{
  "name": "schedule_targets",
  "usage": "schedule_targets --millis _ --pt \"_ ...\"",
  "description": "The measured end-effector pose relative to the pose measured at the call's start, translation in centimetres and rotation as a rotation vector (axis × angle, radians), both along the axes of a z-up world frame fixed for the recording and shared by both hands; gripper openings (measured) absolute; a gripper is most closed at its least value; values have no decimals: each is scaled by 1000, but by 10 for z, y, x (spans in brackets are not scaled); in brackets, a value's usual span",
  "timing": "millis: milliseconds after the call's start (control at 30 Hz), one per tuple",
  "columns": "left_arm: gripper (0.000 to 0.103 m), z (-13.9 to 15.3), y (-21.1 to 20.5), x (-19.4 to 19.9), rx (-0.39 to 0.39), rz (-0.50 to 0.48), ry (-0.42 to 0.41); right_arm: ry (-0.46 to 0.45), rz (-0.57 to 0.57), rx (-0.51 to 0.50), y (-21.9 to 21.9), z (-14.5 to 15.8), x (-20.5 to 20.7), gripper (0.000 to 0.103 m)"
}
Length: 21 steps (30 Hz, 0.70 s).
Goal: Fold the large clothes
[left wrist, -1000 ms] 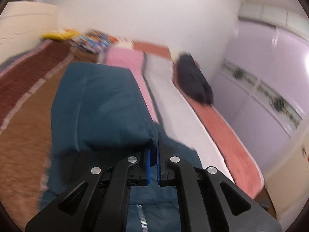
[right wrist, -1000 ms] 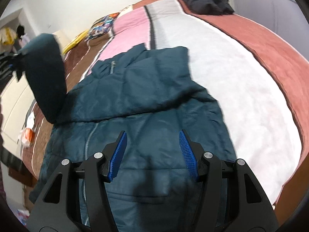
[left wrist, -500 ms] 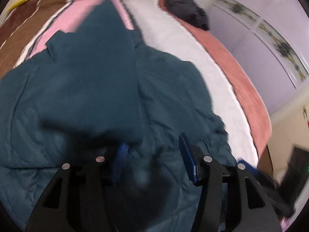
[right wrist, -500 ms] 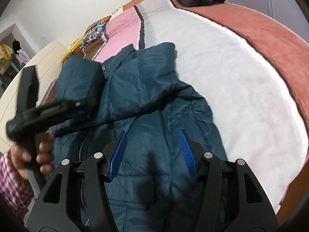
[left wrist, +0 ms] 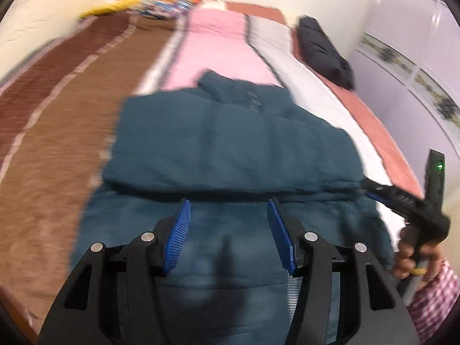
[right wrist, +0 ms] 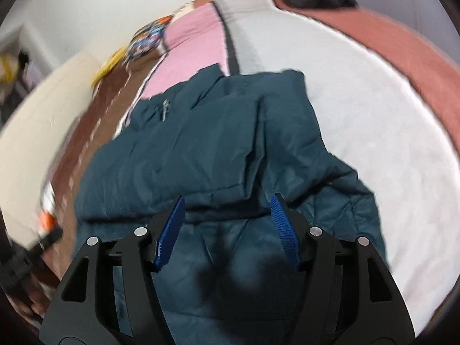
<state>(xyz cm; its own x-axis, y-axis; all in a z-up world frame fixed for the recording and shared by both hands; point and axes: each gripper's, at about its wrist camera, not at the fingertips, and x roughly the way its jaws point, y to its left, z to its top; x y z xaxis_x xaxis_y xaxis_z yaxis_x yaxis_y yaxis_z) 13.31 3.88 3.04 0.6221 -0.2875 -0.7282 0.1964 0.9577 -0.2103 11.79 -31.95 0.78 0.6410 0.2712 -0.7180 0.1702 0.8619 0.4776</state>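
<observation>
**Both grippers stand open over a half-folded jacket**

The left gripper (left wrist: pixel 228 221) has its blue ribbed pads spread, its jaws having just opened, with nothing between them but the view of cloth below. The right gripper (right wrist: pixel 227 218) is likewise spread and empty, its jaws having just widened further. Both tilt downward over the teal quilted jacket (left wrist: pixel 230 149), whose sleeves lie folded across the chest in a thick band, collar pointing away. In the left wrist view, a hand (left wrist: pixel 414 256) in a red-checked sleeve (left wrist: pixel 431 302) grips the right tool's handle at the jacket's edge. The jacket rests on a bed (right wrist: pixel 359 120) covered in brown, pink, white and rust striped plush; a dark garment (left wrist: pixel 325 51) lies far up it.
</observation>
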Motion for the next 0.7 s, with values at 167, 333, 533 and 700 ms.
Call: schedule_targets --millis 167,333,533,700 --pt "54 -5 39 2 -43 107 7 87 -63 140 -14 -16 24 49" --pt "54 -4 47 7 -51 138 -10 133 -36 172 -10 -15 32 9" --pt "54 4 50 24 -18 143 -48 109 -15 178 -7 -1 -1 8" --pt "54 -11 39 55 17 150 -12 172 -23 119 -4 -21 6 8"
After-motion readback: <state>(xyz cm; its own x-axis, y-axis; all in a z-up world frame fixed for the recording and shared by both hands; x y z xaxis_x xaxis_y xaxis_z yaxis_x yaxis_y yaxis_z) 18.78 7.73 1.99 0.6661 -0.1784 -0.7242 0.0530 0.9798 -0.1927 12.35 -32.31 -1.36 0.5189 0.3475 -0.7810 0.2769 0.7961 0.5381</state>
